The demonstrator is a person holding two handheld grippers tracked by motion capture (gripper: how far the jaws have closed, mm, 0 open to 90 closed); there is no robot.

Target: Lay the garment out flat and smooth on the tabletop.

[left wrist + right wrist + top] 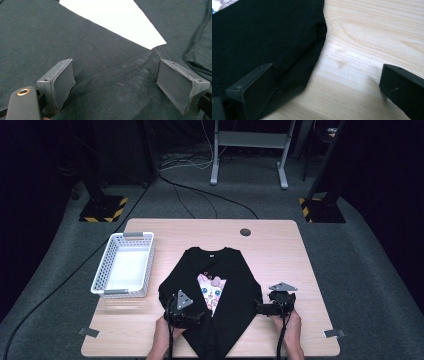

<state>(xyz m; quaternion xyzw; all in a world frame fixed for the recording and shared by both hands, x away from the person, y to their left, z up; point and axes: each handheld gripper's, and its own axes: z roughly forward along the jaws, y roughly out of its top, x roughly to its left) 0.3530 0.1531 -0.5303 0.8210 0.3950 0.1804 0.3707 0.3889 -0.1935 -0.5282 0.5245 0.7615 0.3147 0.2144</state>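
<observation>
A black T-shirt (220,295) lies flat near the front edge of the wooden table (280,245), collar away from the person, both sides folded inward so that a narrow wedge of the cartoon print (211,291) remains exposed down the middle. A white perforated basket (125,265) stands on the table to the left of the garment, just apart from it.

The left gripper (186,312) rests over the lower left fold of the shirt. In the left gripper view its jaws stand wide apart with only flat dark cloth (105,75) below and between them; nothing is clamped.

The right gripper (260,307) sits at the shirt's right edge. In the right gripper view its jaws are likewise spread wide: one is over the folded hem (309,67), the other over bare wood (367,50). The pads do not press on the cloth.

Both of the person's hands enter from the bottom edge in the high view.
</observation>
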